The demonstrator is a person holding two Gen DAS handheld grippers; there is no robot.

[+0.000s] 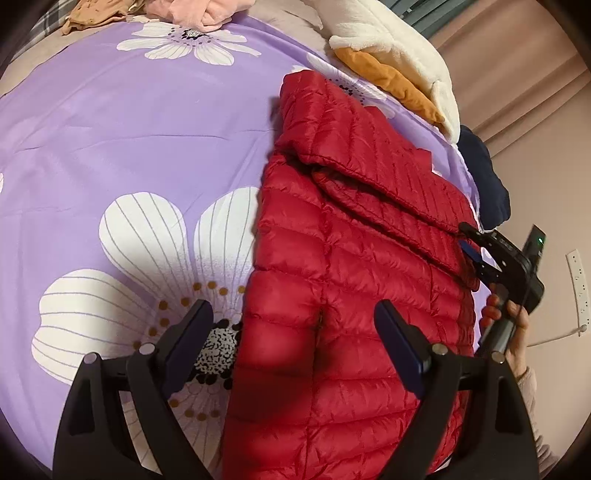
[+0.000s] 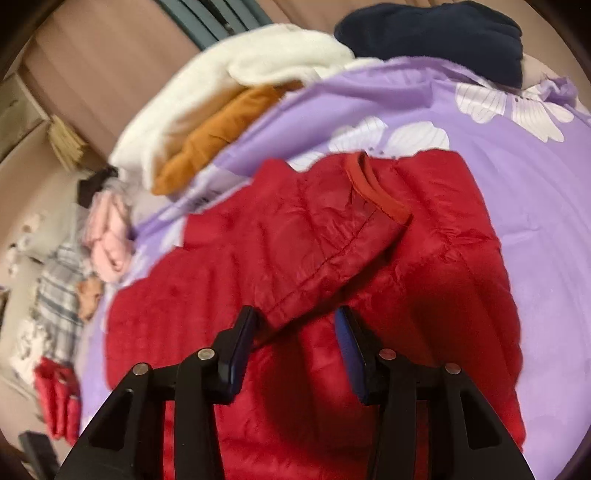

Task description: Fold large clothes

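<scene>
A red quilted down jacket (image 1: 343,258) lies on the purple flowered bedsheet (image 1: 129,129), with one sleeve folded across its body. My left gripper (image 1: 293,314) is open and empty, hovering above the jacket's near left edge. My right gripper (image 2: 295,321) is open, with the folded sleeve's edge (image 2: 295,295) lying between its jaws. It also shows in the left wrist view (image 1: 471,245) at the jacket's right edge. In the right wrist view the jacket (image 2: 295,258) fills the middle, and the sleeve cuff (image 2: 380,192) points away.
A white fleece (image 1: 399,44) and an orange garment (image 1: 391,81) lie at the bed's far right, with a navy garment (image 1: 484,173) beside them. Pink clothes (image 1: 199,11) lie at the far edge. More clothes (image 2: 62,295) lie left in the right wrist view.
</scene>
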